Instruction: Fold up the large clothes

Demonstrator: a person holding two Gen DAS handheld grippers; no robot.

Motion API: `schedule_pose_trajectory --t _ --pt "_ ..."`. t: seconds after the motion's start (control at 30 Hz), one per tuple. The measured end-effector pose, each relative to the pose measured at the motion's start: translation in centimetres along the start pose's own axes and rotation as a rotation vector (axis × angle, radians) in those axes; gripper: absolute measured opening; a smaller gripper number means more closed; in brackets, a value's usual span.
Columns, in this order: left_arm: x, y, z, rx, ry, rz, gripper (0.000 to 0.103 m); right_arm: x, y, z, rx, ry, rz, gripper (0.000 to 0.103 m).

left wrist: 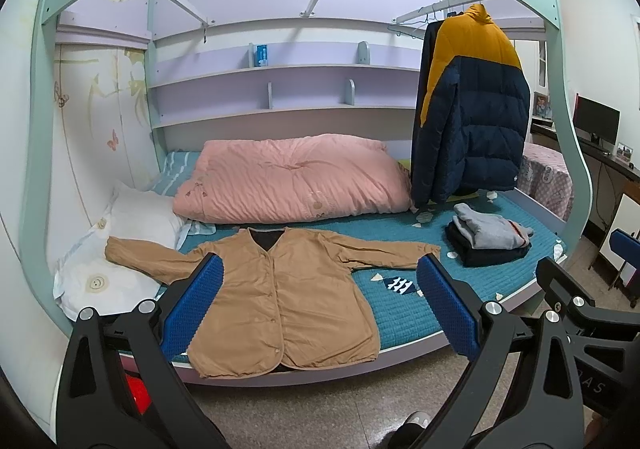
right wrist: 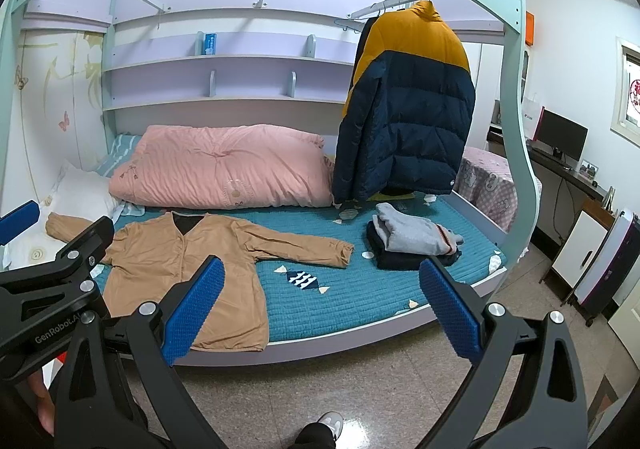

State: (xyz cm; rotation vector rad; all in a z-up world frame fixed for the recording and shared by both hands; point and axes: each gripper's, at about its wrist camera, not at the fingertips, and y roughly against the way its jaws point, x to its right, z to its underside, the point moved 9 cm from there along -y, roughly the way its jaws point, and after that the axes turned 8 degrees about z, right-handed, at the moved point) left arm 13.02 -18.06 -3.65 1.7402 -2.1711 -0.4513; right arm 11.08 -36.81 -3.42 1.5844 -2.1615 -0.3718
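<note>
A tan button-front jacket (left wrist: pixel 280 297) lies flat and face up on the teal mattress (left wrist: pixel 400 313), sleeves spread out to both sides. It also shows in the right wrist view (right wrist: pixel 184 261). My left gripper (left wrist: pixel 320 309) is open and empty, held back over the floor in front of the bed, facing the jacket. My right gripper (right wrist: pixel 324 313) is open and empty, to the right of the left one and facing the mattress (right wrist: pixel 360 297). The left gripper's body shows at the left of the right wrist view.
A pink quilt (left wrist: pixel 292 181) lies behind the jacket. A white pillow (left wrist: pixel 132 233) is at the left. A stack of folded clothes (left wrist: pixel 488 241) sits at the right. A navy and yellow puffer jacket (left wrist: pixel 472 109) hangs above it. The bed frame arches overhead.
</note>
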Motion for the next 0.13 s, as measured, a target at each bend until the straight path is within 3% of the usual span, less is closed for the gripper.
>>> schedule_pose_trajectory --t 0.13 --pt "0.10 0.53 0.02 0.010 0.005 -0.008 0.097 0.09 0.26 -0.04 0.004 0.004 -0.001 0.095"
